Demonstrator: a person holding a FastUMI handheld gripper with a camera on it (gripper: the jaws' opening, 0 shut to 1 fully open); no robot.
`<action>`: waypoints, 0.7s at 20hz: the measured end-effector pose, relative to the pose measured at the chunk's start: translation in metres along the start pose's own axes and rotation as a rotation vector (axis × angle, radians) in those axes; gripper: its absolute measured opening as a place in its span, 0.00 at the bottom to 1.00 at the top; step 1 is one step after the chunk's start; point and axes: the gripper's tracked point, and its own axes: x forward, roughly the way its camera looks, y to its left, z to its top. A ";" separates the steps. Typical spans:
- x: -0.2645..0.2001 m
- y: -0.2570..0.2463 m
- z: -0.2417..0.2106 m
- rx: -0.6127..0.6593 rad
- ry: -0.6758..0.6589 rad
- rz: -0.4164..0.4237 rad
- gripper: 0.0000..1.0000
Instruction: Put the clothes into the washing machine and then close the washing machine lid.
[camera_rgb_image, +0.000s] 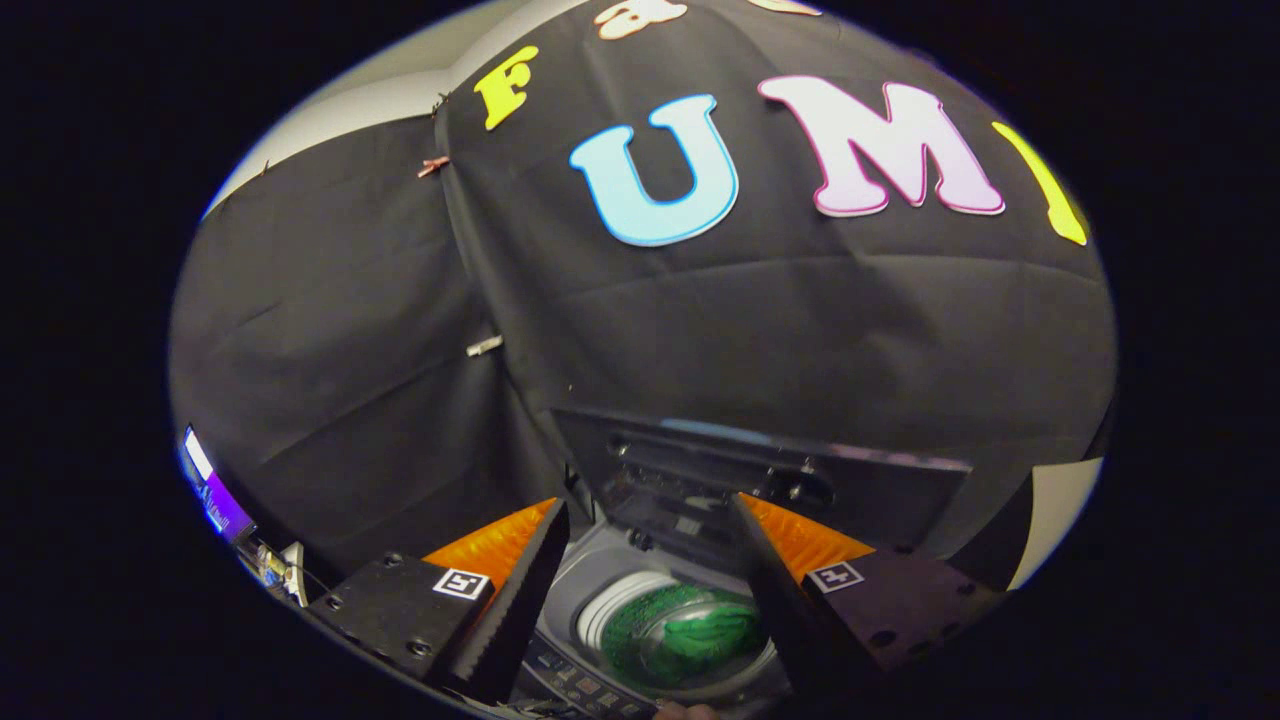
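A grey top-loading washing machine (600, 565) stands below and ahead of my gripper (650, 515). Its dark lid (760, 470) is raised upright at the back, just beyond the fingertips. A green garment (700, 630) lies down in the round drum, seen between the two fingers. My gripper is open, with its fingers wide apart and nothing between them. It hovers above the drum opening. The machine's control panel (575, 685) runs along the near side, beneath the left finger (520, 590).
The black cloth wall of the booth rises close behind the machine. A lit screen (205, 480) and some small bits of equipment (280, 565) sit far off to the left of the fingers. A pale wall patch (1060, 510) shows to the right.
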 end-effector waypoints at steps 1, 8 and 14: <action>0.000 -0.006 0.009 -0.010 -0.043 -0.032 0.99; 0.013 -0.049 0.050 -0.095 -0.245 -0.299 0.99; 0.022 -0.090 0.058 -0.013 -0.274 -0.503 0.99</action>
